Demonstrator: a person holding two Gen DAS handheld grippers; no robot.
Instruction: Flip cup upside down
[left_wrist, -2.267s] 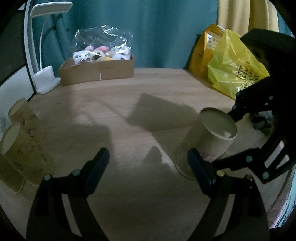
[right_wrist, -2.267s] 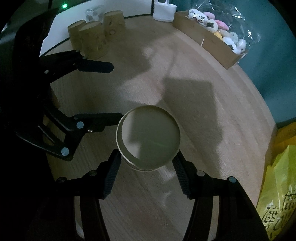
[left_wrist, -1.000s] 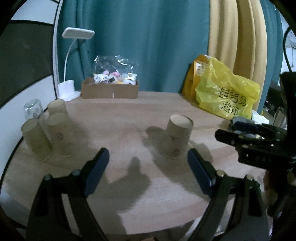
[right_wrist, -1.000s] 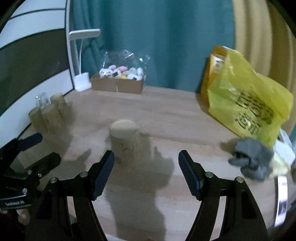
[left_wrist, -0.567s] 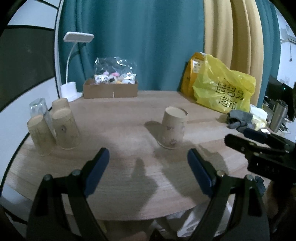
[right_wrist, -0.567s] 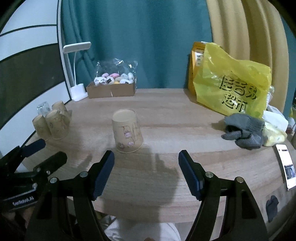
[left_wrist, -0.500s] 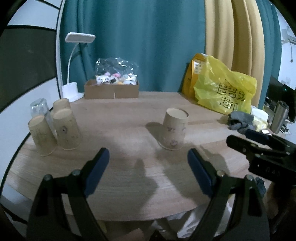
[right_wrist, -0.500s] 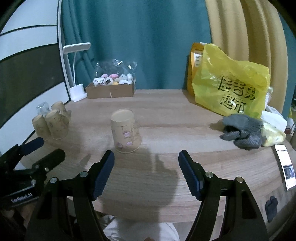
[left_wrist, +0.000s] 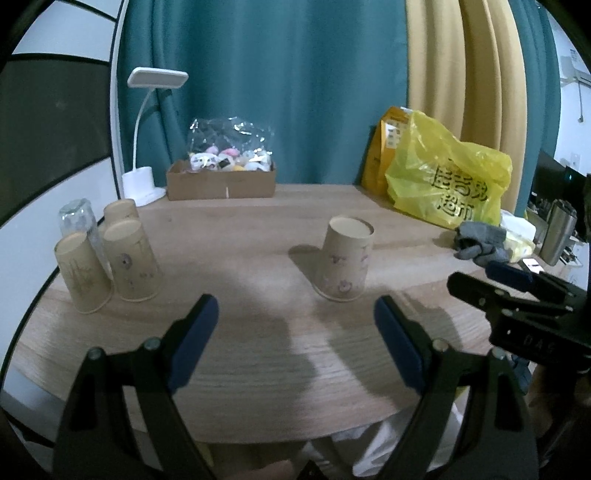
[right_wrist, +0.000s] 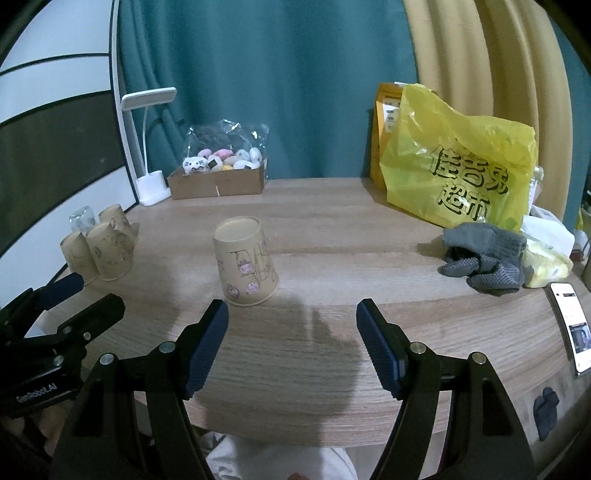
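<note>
Teal and yellow curtains (left_wrist: 461, 92) hang behind a round wooden table (left_wrist: 240, 350) in the left wrist view, where a tan paper cup (left_wrist: 345, 264) stands upside down near the middle, base up, small cartoon prints on its wall. The left gripper (left_wrist: 295, 325) hovers wide apart and empty short of it. Three more inverted paper cups (left_wrist: 129, 262) cluster at the table's left edge.

From the right wrist view, the paper cup (right_wrist: 245, 266) sits mouth-down, left of the widely spread, empty right gripper (right_wrist: 291, 332). A yellow plastic bag (right_wrist: 458, 166), grey gloves (right_wrist: 484, 254) and a boxed bag of toys (right_wrist: 221, 173) line the far side.
</note>
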